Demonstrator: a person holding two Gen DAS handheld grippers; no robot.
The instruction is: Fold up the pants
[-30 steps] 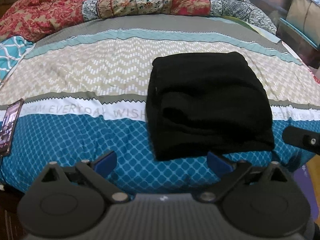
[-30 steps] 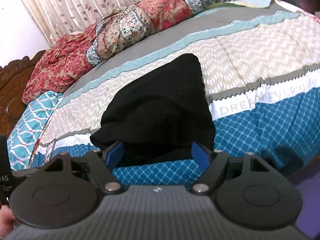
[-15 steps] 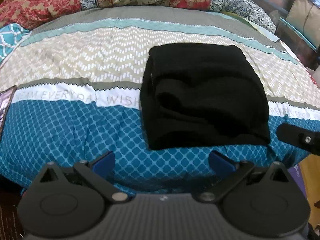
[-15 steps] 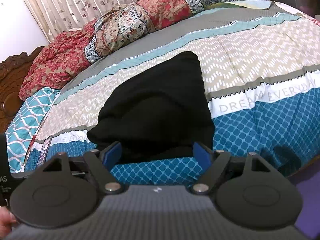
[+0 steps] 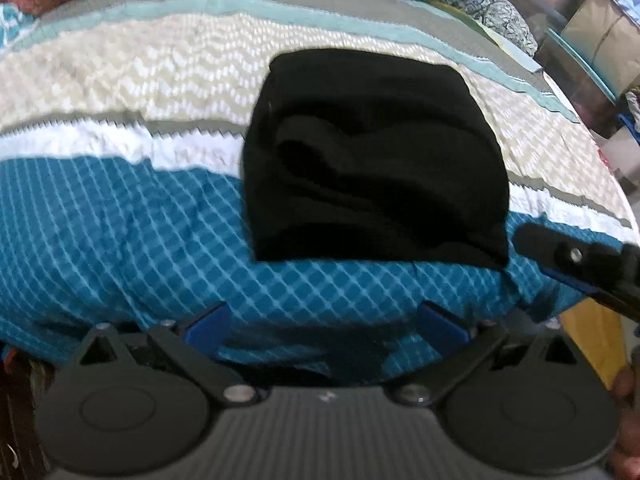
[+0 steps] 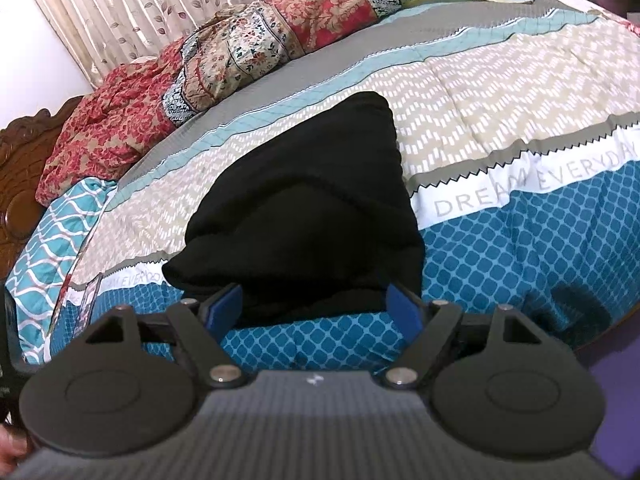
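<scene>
The black pants (image 5: 372, 160) lie folded into a compact rectangle on the patterned bedspread (image 5: 120, 220); they also show in the right wrist view (image 6: 308, 216). My left gripper (image 5: 324, 324) is open and empty, held back from the near edge of the pants over the blue part of the spread. My right gripper (image 6: 316, 308) is open and empty, its blue pads just at the near edge of the pants. One finger of the right gripper (image 5: 576, 258) shows at the right of the left wrist view.
A crumpled red and floral quilt (image 6: 224, 68) lies along the far side of the bed. A phone (image 6: 88, 300) lies on the spread at the left. A carved wooden headboard (image 6: 20, 168) stands at far left. Boxes (image 5: 600, 36) stand beyond the bed's right edge.
The left gripper has tilted down and shifted left, so the pants sit higher and more to the right in its view. The right gripper has barely moved. Both stay open.
</scene>
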